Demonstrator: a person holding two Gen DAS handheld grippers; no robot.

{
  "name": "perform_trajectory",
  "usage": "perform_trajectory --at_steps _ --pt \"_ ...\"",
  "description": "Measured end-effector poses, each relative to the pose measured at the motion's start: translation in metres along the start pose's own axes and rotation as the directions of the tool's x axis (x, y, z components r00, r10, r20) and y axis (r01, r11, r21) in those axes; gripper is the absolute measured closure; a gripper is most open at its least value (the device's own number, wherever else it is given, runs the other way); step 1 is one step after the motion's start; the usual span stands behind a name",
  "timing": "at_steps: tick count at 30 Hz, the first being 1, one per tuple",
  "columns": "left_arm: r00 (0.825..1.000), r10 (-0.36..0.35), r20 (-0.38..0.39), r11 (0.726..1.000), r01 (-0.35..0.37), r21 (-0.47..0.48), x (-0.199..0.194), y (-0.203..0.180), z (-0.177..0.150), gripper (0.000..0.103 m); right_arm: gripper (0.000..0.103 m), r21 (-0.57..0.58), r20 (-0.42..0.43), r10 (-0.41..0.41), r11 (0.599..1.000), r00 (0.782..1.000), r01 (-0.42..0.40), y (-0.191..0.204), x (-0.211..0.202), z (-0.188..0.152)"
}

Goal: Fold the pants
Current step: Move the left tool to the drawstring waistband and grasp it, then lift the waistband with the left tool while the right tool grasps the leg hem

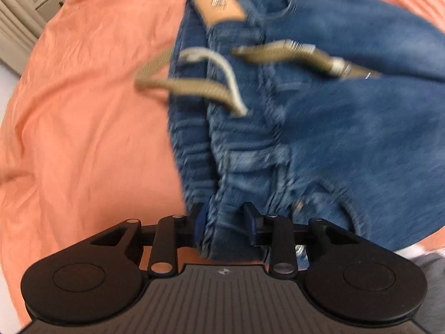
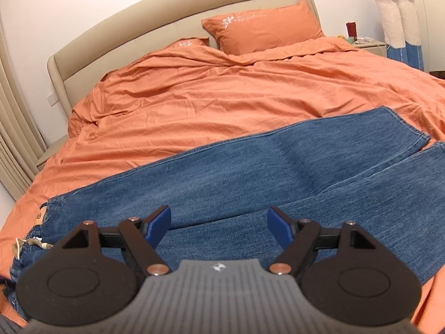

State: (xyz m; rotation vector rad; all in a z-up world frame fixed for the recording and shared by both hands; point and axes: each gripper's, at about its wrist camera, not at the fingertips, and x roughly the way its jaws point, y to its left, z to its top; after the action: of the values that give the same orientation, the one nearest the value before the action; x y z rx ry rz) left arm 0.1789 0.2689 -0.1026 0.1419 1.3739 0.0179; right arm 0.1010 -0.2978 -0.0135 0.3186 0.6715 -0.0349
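Blue jeans (image 2: 250,167) lie on the orange bed sheet (image 2: 222,94), legs stretching to the right. In the left wrist view the waist end of the jeans (image 1: 319,117) is blurred, with a tan leather patch (image 1: 219,5) and a khaki belt (image 1: 289,53) in its loops. My left gripper (image 1: 225,222) is shut on the bunched waistband of the jeans. My right gripper (image 2: 219,222) is open and empty, just above the jeans' upper legs.
Two orange pillows (image 2: 261,25) lean on the beige headboard (image 2: 144,22) at the far end. A nightstand (image 2: 367,43) with small items and white plush llamas (image 2: 397,8) stand at the far right. Beige curtains (image 2: 11,128) hang at the left.
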Motion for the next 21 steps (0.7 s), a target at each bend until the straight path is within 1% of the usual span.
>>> perform_trajectory --at_steps 2,4,5,7,10,11,14,16,19,21 --pt "1.0 0.012 -0.008 1.0 -0.013 -0.011 -0.002 -0.002 -0.002 0.065 0.03 0.004 0.001 -0.008 1.0 1.0 0.008 -0.001 -0.003 0.001" --pt "0.999 0.047 -0.027 0.999 -0.046 0.024 -0.008 -0.009 -0.003 0.065 0.03 0.007 -0.013 -0.012 1.0 1.0 0.012 -0.001 -0.007 0.002" --pt "0.998 0.067 -0.021 0.996 -0.066 0.061 -0.013 -0.014 -0.004 0.065 0.029 0.009 -0.023 -0.009 1.0 1.0 0.01 -0.001 -0.009 0.004" --pt "0.994 0.108 0.012 0.981 -0.108 0.158 -0.03 -0.031 -0.009 0.064 0.028 0.01 -0.044 0.002 1.0 0.999 -0.001 -0.001 -0.017 0.008" --pt "0.99 0.107 0.091 0.944 -0.13 0.303 -0.055 -0.058 -0.015 0.064 0.027 -0.021 -0.092 0.022 0.999 0.996 -0.024 0.0 -0.029 0.015" --pt "0.988 0.099 0.115 0.928 -0.134 0.348 -0.062 -0.067 -0.017 0.064 0.026 -0.046 -0.105 0.019 0.999 0.994 -0.024 0.001 -0.034 0.019" --pt "0.983 0.075 0.168 0.862 -0.149 0.485 -0.082 -0.102 -0.024 0.062 0.021 -0.128 -0.122 0.008 0.992 0.993 -0.024 0.004 -0.054 0.03" --pt "0.982 0.052 0.181 0.814 -0.146 0.562 -0.089 -0.122 -0.021 0.054 0.022 -0.173 -0.123 0.012 0.984 0.992 -0.033 0.003 -0.068 0.039" --pt "0.986 0.007 0.168 0.733 -0.119 0.67 -0.087 -0.15 -0.025 0.051 0.022 -0.195 -0.127 0.013 0.98 0.992 -0.038 -0.006 -0.088 0.055" --pt "0.991 -0.015 0.132 0.678 -0.087 0.73 -0.08 -0.171 -0.025 0.051 0.022 -0.164 -0.125 0.019 0.986 0.992 -0.04 -0.02 -0.102 0.066"
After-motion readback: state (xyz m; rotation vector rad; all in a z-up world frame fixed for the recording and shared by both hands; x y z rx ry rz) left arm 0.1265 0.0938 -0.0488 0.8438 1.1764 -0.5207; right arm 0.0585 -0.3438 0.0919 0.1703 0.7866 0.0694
